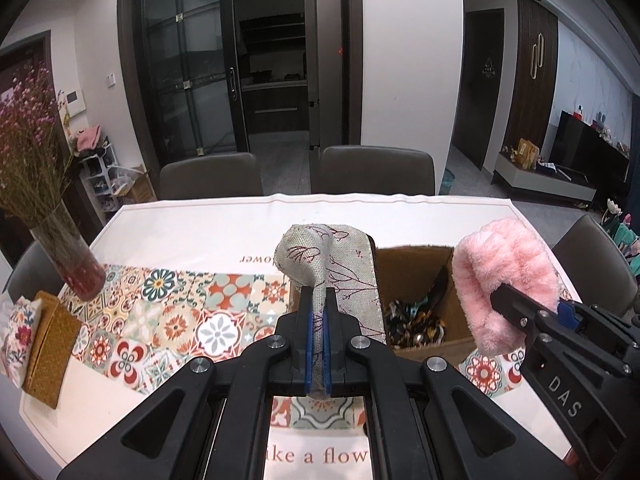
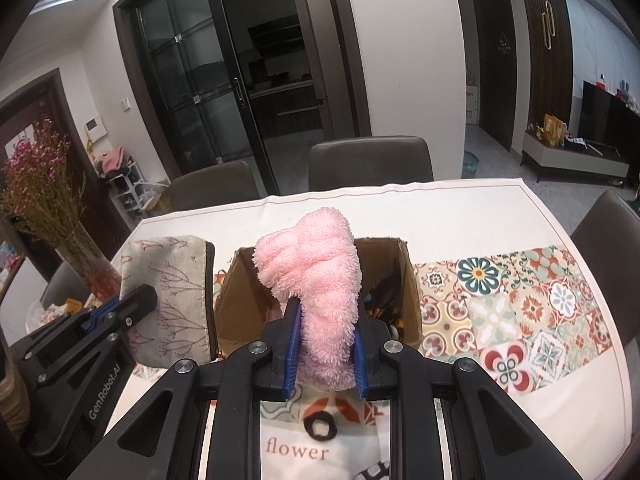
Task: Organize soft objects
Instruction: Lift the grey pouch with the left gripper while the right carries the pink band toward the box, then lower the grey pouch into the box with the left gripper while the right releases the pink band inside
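My left gripper (image 1: 319, 300) is shut on a grey linen pouch (image 1: 344, 264) printed with dark red twigs, held in the air above the table. The same pouch (image 2: 176, 292) shows at the left of the right wrist view, with the left gripper (image 2: 138, 302) clamped on its edge. My right gripper (image 2: 325, 312) is shut on a fluffy pink cloth (image 2: 316, 280), which stands up between the blue pads. In the left wrist view that pink cloth (image 1: 508, 272) hangs at the right. An open cardboard box (image 2: 408, 280) with dark patterned items inside sits just beyond both grippers.
A glass vase of dried pink flowers (image 1: 68, 256) stands at the table's left, beside a woven tissue holder (image 1: 48, 352). A dark hair tie (image 2: 320, 426) lies on the tablecloth below the right gripper. Grey chairs (image 1: 376, 172) line the far edge, and the patterned runner (image 2: 520, 304) stretches right.
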Motion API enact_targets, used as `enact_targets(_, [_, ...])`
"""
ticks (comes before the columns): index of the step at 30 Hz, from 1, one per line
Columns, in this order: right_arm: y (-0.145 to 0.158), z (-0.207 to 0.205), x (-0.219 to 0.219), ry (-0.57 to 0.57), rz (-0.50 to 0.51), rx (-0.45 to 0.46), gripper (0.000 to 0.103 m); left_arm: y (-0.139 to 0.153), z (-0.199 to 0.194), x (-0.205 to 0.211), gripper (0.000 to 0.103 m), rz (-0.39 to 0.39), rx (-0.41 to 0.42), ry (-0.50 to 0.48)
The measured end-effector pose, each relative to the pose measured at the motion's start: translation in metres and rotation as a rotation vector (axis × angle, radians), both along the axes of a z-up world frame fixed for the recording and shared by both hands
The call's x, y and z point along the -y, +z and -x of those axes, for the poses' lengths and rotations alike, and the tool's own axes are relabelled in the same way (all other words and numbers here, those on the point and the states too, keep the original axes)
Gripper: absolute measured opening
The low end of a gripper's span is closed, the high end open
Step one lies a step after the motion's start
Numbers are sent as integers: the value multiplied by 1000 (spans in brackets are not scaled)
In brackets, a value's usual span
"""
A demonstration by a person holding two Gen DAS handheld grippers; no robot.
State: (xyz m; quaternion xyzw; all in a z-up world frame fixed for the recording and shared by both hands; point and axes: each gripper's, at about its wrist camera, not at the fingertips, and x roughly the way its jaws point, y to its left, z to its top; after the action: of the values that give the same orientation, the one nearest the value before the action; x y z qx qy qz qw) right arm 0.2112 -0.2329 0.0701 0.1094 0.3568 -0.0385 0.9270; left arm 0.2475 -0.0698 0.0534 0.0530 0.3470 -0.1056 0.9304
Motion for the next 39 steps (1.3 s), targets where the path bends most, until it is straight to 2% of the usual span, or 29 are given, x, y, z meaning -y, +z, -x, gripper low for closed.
enact_targets(14, [-6, -36, 9, -12, 4, -24, 23, -2, -44, 19, 5, 5, -12, -26])
enact_targets(27, [-27, -65, 14, -12, -9, -71, 24, -25, -73, 31, 6, -5, -58, -43])
enact_targets(39, [-54, -85, 22, -14, -24, -133, 24, -58, -98, 45, 6, -20, -132, -62])
